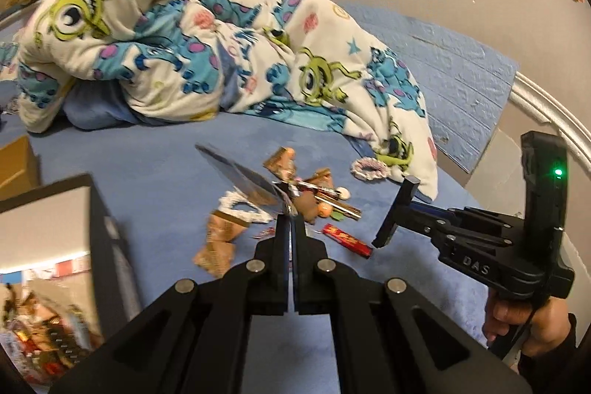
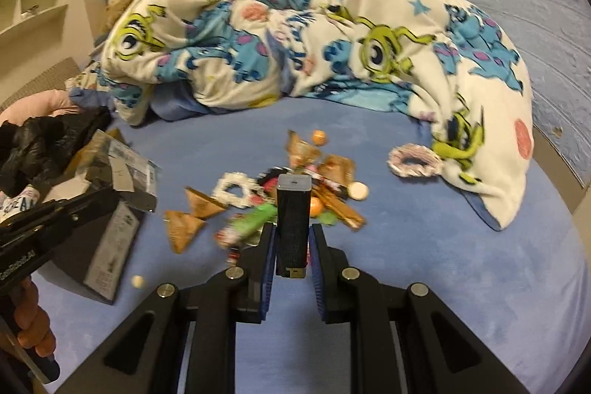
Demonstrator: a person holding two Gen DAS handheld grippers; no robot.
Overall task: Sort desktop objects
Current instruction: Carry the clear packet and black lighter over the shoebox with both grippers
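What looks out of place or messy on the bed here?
A jumble of snack wrappers, round candies and scrunchies lies strewn on the blue bedsheet, not on a desk. The cartoon blanket sits in a crumpled heap behind it. One small ball lies apart, beside the box.

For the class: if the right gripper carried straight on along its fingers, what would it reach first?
Probably the snack pile on the blue bedsheet, just past the black block held in the right gripper; depth is uncertain.

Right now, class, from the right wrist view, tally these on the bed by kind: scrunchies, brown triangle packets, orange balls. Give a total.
Scrunchies: 2
Triangle packets: 2
Orange balls: 2
Total: 6
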